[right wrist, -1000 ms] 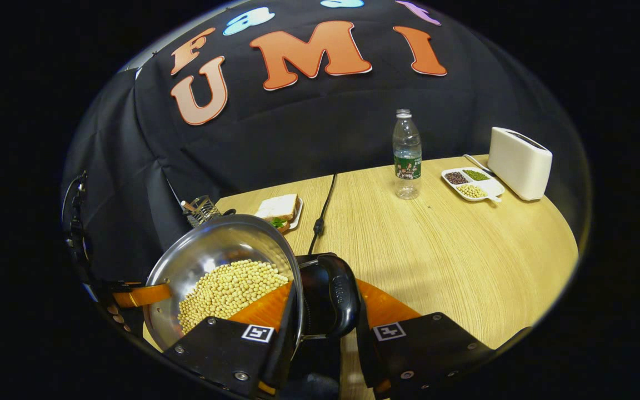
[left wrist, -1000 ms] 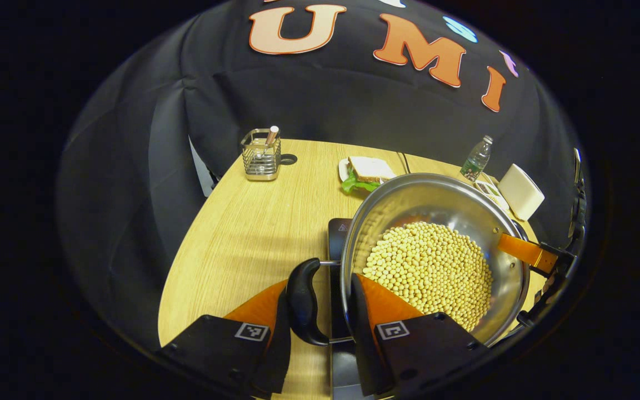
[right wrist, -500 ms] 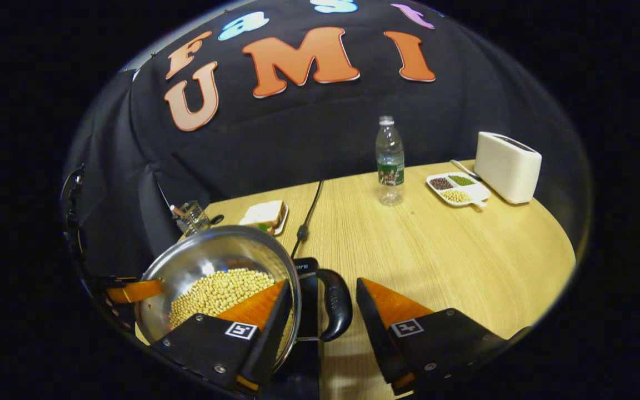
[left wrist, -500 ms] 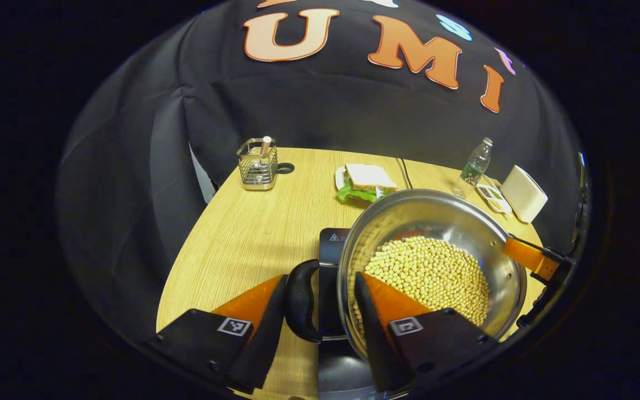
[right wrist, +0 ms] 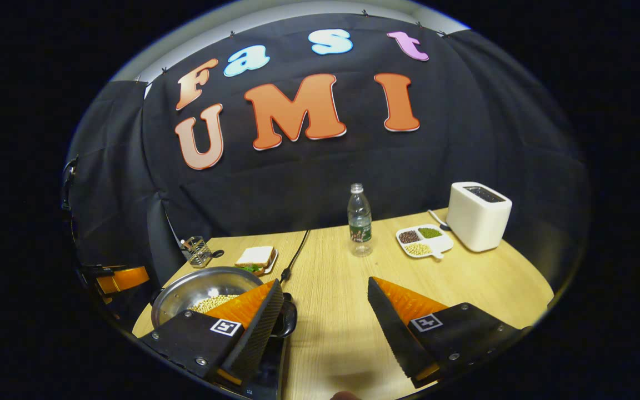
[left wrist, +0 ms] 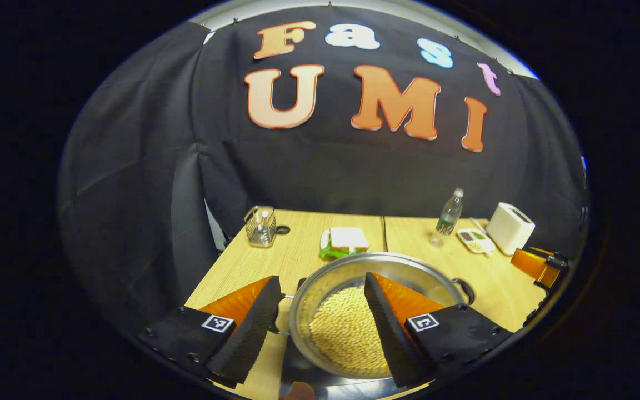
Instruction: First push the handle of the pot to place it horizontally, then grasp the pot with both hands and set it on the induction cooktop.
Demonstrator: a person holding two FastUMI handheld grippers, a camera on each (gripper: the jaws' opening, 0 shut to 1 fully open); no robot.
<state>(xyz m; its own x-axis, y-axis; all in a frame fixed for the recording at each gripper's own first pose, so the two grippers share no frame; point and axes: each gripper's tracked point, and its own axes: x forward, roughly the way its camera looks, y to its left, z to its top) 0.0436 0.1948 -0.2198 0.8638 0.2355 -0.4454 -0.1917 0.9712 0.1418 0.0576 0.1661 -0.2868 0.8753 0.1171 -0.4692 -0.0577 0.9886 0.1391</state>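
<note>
At the bottom of the left gripper view, left gripper spread wide, nothing between the fingers; a second ago clamped on the pot's side handle, half a second ago already parted beside it, now lifted and drawn back above the pot. Same story in the right gripper view: right gripper wide apart and empty, earlier pinching the other handle, now pulled up and away, also seen at the right edge of the left gripper view.

Below the left gripper, pot full of pale beans, sitting level on the dark cooktop, no longer tilted as before. One loop handle sticking out to the pot's right, toward the toaster side; the opposite one just inside the left finger, so the handle-to-handle axis runs across the table, side to side.

Farther out on the table: wire holder, sandwich, black cord, bottle with a green label too small to read, divided tray, white toaster. Square coded markers on both gripper bodies; no legible brand on the cooktop.
</note>
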